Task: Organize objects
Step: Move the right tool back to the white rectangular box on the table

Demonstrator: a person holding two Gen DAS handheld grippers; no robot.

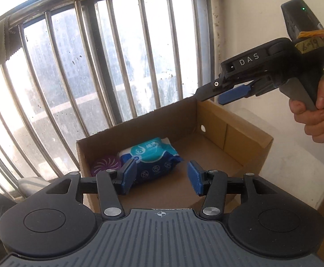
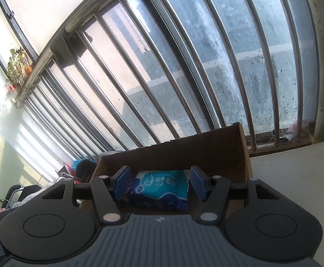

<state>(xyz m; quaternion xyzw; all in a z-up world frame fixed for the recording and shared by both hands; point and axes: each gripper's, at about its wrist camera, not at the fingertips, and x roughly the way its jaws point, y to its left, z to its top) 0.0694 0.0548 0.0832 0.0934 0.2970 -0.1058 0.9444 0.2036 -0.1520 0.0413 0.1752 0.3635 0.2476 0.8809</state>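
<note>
At the far left of the box (image 1: 208,131), against its left wall, lies a purple disc (image 1: 104,165), and touching it on the right is the wipes pack (image 1: 155,158), its long axis running from near left to far right across the box floor; the right half of the box is bare cardboard. The left gripper (image 1: 162,175) hangs above the box's near edge, tilted downward, its blue pads partly apart with nothing between them; the pack sits just ahead of and below its left pad. In the right wrist view the right gripper (image 2: 160,183) frames the pack (image 2: 162,189) squarely between its pads, also half open and not touching it, so this hand looks the better lined up. From the left wrist view that right gripper is seen held high over the box's far right corner by a hand (image 1: 317,115), pointing down and left. Both hands appear clear of the box, the pack likely already placed
</note>
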